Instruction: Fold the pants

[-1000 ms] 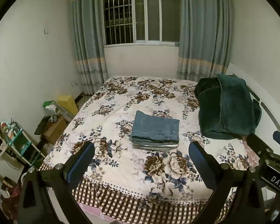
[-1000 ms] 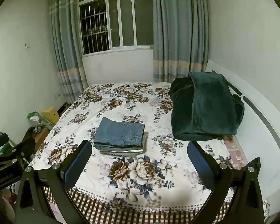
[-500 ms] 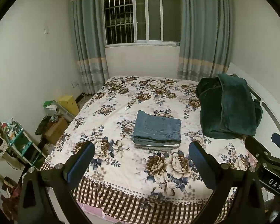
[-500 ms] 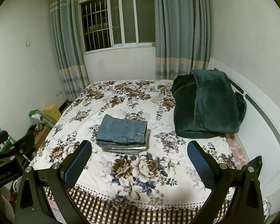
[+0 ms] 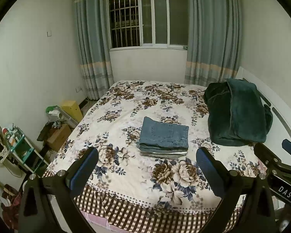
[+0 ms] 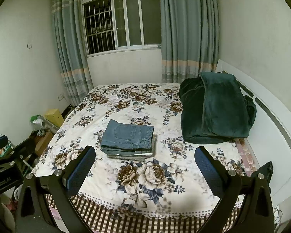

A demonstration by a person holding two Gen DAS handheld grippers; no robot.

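Folded blue jeans (image 5: 164, 134) lie on top of a small stack of folded garments in the middle of the floral bed (image 5: 126, 104); they also show in the right wrist view (image 6: 128, 136). My left gripper (image 5: 147, 163) is open and empty, held back from the bed's foot edge, well short of the stack. My right gripper (image 6: 145, 161) is open and empty too, at a similar distance. The right gripper's body shows at the right edge of the left wrist view (image 5: 277, 167).
A dark green blanket (image 5: 236, 112) is heaped at the bed's right side against the white headboard (image 6: 271, 116). Boxes, a yellow container (image 5: 71, 108) and a small teal shelf (image 5: 21, 149) crowd the floor at left. A curtained window (image 5: 147, 19) is at the back.
Both grippers have drawn back and risen slightly from the bed; the stack looks a little farther away. The jeans have not moved.
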